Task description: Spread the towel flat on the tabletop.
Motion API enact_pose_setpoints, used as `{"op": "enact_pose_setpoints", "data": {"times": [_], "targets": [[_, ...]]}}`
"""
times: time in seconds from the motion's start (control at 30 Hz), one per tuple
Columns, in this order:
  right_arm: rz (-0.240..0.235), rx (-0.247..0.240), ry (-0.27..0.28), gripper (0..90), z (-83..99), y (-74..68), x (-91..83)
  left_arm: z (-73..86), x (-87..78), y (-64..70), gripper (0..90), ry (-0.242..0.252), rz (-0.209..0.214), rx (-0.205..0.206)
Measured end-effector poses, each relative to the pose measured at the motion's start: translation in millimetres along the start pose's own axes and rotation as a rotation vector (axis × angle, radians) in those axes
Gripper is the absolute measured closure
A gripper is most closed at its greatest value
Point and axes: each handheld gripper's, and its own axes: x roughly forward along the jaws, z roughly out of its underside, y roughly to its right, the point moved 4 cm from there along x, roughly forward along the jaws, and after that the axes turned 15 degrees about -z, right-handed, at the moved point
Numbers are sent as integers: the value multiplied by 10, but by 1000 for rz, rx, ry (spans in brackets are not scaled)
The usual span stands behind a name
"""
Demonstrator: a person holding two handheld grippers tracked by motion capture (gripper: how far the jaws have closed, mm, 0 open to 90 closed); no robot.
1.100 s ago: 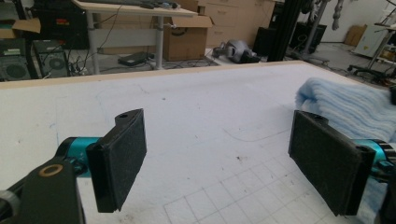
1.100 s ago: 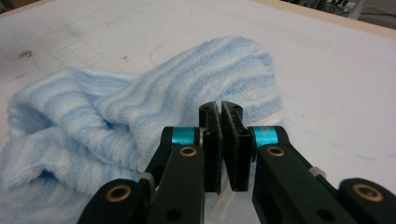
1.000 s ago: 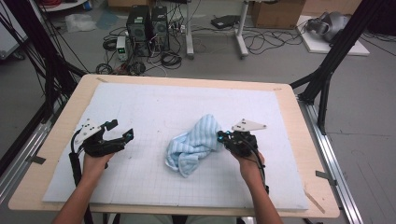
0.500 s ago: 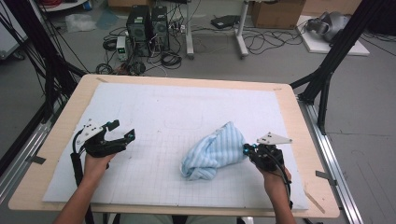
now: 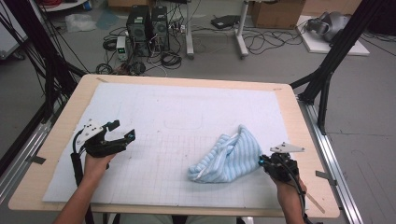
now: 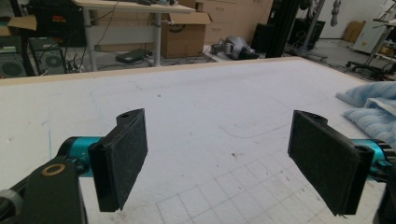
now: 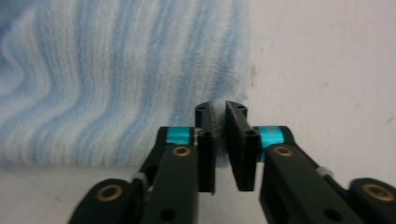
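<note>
My right gripper pinches the towel's edge, jaws narrow; left gripper waits wide, far left. That thin grip could slip if I tug.

The left gripper hangs over the white gridded mat, its black padded jaws spread wide with nothing between them. A blue striped towel lies bunched toward the mat's right edge.

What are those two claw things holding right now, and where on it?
The right gripper pinches the blue striped towel by its edge, at the right end. The left gripper is open, holding nothing.
</note>
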Motion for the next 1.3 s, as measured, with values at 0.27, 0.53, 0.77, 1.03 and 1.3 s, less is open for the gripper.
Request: {"op": "enact_pose_setpoints", "data": {"times": [0.27, 0.53, 0.77, 1.03, 1.3], "targets": [[-76, 11, 174, 397, -467, -116, 98, -1, -4, -1, 203, 2, 7, -5], [-131, -64, 163, 404, -922, -276, 454, 5, 3, 8, 204, 0, 19, -4], [-154, -47, 3, 425, -1035, -311, 874, 12, 13, 14, 205, -4, 23, -6], [-108, 21, -204, 518, -823, -173, 1191, 19, 15, 8, 206, -8, 23, -7], [-262, -57, -124, 804, -928, -391, 1215, 19, 21, 0, 211, -8, 25, -4]]}}
